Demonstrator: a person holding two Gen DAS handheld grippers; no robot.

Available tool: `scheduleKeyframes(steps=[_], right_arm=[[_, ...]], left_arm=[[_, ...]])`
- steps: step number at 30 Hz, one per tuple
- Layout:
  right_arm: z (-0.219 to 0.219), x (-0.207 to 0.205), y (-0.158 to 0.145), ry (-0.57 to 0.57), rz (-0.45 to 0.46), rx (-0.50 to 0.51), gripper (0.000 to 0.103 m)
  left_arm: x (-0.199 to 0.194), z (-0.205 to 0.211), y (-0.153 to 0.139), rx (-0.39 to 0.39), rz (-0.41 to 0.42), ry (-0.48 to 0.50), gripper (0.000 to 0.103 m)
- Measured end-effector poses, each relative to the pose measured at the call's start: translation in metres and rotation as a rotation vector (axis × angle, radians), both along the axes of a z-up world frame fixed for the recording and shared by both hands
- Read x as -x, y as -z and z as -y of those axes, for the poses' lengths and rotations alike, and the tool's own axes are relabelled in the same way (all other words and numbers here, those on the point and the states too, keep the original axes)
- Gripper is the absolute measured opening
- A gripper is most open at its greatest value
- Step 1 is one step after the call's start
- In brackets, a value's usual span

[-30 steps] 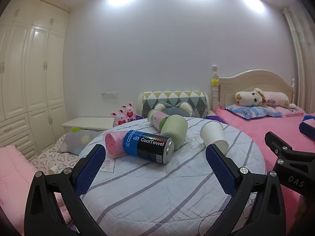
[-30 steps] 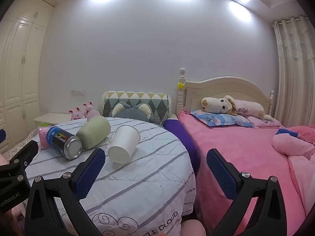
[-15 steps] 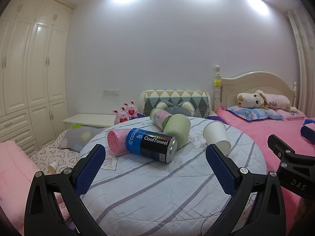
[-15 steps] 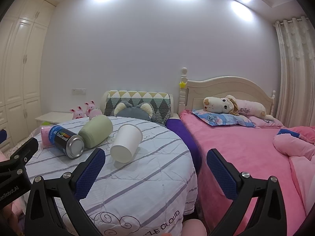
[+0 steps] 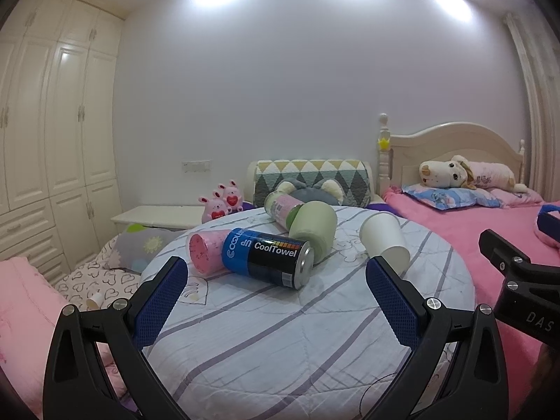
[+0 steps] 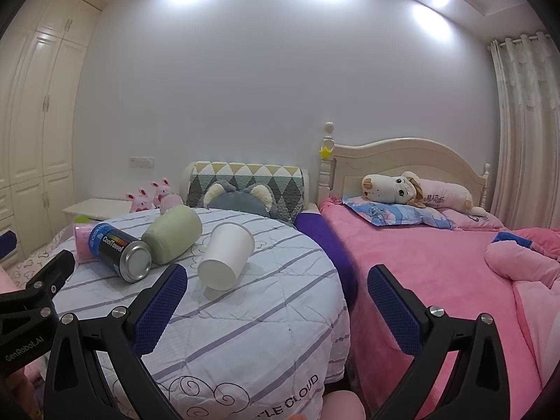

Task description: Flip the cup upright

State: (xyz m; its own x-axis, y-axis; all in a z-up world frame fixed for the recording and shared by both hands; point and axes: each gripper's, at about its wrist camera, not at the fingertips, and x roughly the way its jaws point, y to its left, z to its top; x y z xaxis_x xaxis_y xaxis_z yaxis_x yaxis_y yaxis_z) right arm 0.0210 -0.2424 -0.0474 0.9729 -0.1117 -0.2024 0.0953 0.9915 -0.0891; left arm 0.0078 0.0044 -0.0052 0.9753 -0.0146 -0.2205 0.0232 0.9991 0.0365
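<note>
A white paper cup (image 5: 384, 239) lies on its side on the round table (image 5: 280, 332) with the striped cloth; it also shows in the right wrist view (image 6: 225, 259), its base toward me. My left gripper (image 5: 276, 301) is open and empty, held above the near part of the table, short of the cup. My right gripper (image 6: 276, 304) is open and empty, to the right of the cup over the table's right edge (image 6: 336, 301).
A blue and black CoolTowel can (image 5: 267, 257), a pink cup (image 5: 204, 252), a green cup (image 5: 313, 225) and a pink-green bottle (image 5: 280, 206) lie left of the white cup. A pink bed (image 6: 437, 262) stands right of the table. Wardrobes (image 5: 52, 140) stand at left.
Both views have shifted slightly: the table objects sit a little lower and closer in frame. Both grippers stay open. Nothing on the table has moved.
</note>
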Motion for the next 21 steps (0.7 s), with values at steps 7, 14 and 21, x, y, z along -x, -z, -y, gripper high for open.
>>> scheduleKeyframes(steps=[7,14,21], right_arm=[[-0.0004,-0.0004,-0.0002,-0.002,-0.002,0.005,0.103],[-0.0006,-0.0002,-0.0013,-0.009,-0.008,0.001,0.103],[-0.0022,-0.0023,-0.0008,-0.025,-0.026,-0.006,0.103]], left_arm=[[0.0003,0.0003,-0.0015,-0.001,0.008,-0.011,0.103],[-0.0012,-0.0027,-0.0016,-0.002,-0.001,-0.014,0.103],[-0.0049,-0.0043,0.002,0.001,-0.027,-0.003,0.103]])
